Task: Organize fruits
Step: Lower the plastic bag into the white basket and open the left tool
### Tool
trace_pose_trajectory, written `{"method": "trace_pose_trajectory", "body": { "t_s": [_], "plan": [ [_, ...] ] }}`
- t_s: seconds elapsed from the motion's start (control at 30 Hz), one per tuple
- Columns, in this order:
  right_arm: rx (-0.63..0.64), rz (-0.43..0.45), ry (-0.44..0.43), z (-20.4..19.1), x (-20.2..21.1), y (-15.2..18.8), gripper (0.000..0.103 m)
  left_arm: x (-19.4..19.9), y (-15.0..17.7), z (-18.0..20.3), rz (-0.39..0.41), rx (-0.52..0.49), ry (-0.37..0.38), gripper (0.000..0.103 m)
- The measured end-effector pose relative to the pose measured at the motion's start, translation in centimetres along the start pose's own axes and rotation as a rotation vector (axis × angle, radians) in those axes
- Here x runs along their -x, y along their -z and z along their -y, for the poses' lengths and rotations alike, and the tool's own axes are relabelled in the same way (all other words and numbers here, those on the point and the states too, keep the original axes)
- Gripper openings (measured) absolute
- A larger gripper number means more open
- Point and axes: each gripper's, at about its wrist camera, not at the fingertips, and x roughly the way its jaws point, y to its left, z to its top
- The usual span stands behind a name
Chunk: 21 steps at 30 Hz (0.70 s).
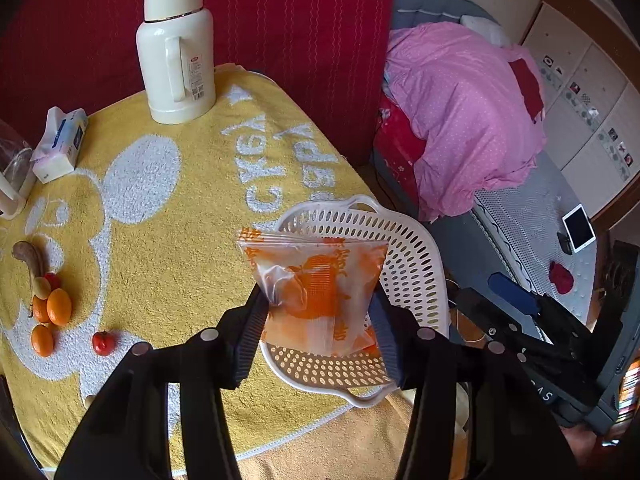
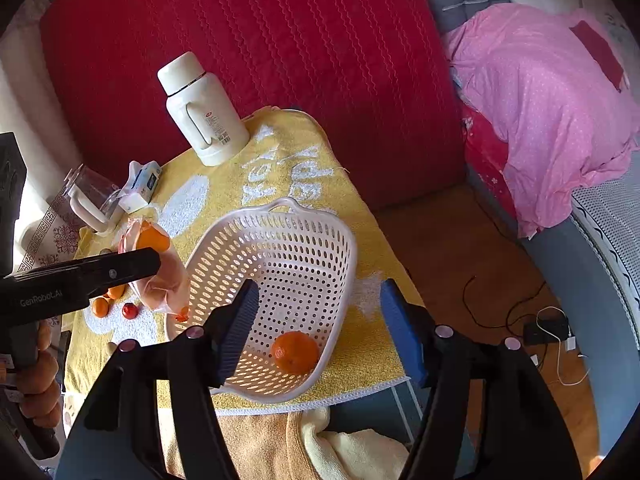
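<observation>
Over the basket (image 2: 280,256) rim, left gripper (image 1: 320,312) pinches the fruit bag (image 1: 316,292) upright; right gripper (image 2: 316,328) spread, empty, orange (image 2: 295,352) lies directly below between its jaws

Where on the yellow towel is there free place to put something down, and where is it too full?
Free: the wide middle of the yellow printed towel, between the cream thermos jug, the loose small fruits and the white perforated plastic basket. Crowded: the far-left edge by the tissue pack, and around the basket, where the left hand-held gripper holds an orange-printed plastic bag.
</observation>
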Motion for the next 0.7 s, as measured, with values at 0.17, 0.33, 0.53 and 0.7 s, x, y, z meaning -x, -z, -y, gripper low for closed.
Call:
{"method": "trace_pose_trajectory", "body": {
  "t_s": [0.17,0.33,0.53,0.7],
  "plan": [
    [-0.051,-0.019,-0.014,1.0,-0.4,0.2,0.081,0.4,-0.3,0.2,0.023,-0.001,0.003,0.080],
    [-0.060,-0.025,-0.038,0.6,-1.1,-0.1,0.084,1.0,0.1,-1.1,0.023,0.020,-0.041,0.082],
    [-0.046,-0.037,-0.066,-0.9,-2.0,-0.7,0.093,2.0,1.3,-3.6,0.014,0.081,-0.080,0.083],
    [-0.055,-0.090,-0.061,-2.4,-3.3,-1.1,0.098,3.1,2.3,-5.3,0.018,0.116,-0.113,0.089]
  ]
}}
